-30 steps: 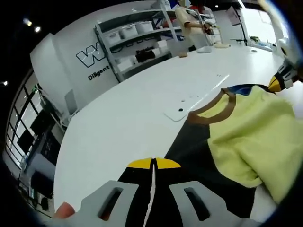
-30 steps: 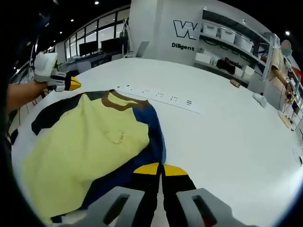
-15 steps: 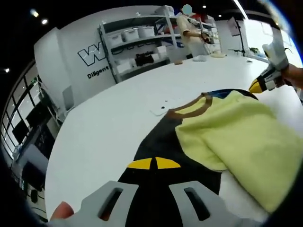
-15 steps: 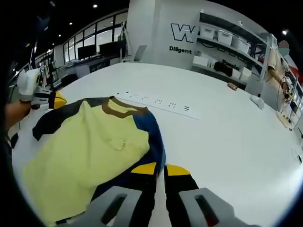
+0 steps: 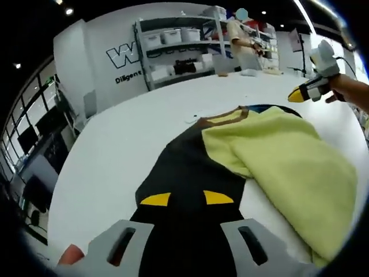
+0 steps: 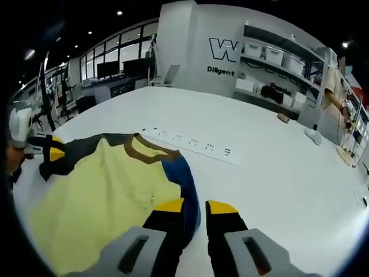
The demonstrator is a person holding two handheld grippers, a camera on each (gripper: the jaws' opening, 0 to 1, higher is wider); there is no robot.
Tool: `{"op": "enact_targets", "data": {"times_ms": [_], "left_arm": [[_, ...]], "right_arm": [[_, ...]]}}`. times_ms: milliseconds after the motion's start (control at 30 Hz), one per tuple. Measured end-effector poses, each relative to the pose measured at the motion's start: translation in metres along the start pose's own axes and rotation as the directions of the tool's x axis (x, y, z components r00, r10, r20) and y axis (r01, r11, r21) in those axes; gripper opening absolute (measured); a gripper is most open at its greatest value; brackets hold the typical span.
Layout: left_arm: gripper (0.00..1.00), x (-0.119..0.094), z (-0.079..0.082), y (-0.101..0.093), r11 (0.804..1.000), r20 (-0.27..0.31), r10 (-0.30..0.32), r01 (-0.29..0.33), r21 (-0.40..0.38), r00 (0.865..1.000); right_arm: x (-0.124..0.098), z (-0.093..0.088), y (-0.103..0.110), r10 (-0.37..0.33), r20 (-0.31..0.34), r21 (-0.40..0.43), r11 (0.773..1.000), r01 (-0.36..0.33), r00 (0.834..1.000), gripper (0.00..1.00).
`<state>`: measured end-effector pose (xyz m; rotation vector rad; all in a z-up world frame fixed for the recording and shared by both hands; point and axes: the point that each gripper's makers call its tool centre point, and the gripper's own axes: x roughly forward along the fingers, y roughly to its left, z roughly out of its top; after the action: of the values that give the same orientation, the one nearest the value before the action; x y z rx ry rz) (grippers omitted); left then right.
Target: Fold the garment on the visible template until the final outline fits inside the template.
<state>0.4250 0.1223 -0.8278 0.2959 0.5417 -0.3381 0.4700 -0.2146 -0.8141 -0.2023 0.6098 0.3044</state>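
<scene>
A garment lies flat on the white table (image 5: 115, 150). It has a yellow body (image 5: 288, 161), a black sleeve (image 5: 184, 167), a brown collar (image 5: 222, 118) and a blue sleeve (image 6: 181, 173). My left gripper (image 5: 187, 199) is open, its yellow tips spread over the black sleeve. My right gripper (image 6: 196, 206) is open too, at the edge of the blue sleeve. The left gripper (image 6: 49, 151) also appears at the black sleeve's end, and the right gripper (image 5: 302, 92) hovers in a hand beyond the yellow body (image 6: 104, 202). A white template strip (image 6: 196, 144) with small marks runs behind the collar.
Shelves with white bins (image 5: 179, 46) line the back wall under a large logo, and a person (image 5: 242, 34) stands there. A small white object (image 6: 314, 121) and a brown one (image 6: 282, 118) lie far off on the table (image 6: 277, 173).
Both grippers were shut on the sleeves and have opened, letting them go. The left jaws' yellow tips have spread wide; the right gripper has drawn back a little.
</scene>
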Motion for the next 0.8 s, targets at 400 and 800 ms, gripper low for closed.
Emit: {"op": "enact_targets", "data": {"times_ms": [400, 800], "left_arm": [[0.22, -0.013, -0.034, 0.034, 0.986, -0.067, 0.111, -0.119, -0.116, 0.991], [0.17, -0.013, -0.045, 0.027, 0.984, -0.084, 0.096, -0.108, -0.145, 0.992]], "right_arm": [[0.028, 0.021, -0.008, 0.01, 0.001, -0.03, 0.999, -0.01, 1.0, 0.08], [0.049, 0.012, 0.004, 0.079, -0.08, -0.077, 0.993, -0.085, 0.994, 0.05]]}}
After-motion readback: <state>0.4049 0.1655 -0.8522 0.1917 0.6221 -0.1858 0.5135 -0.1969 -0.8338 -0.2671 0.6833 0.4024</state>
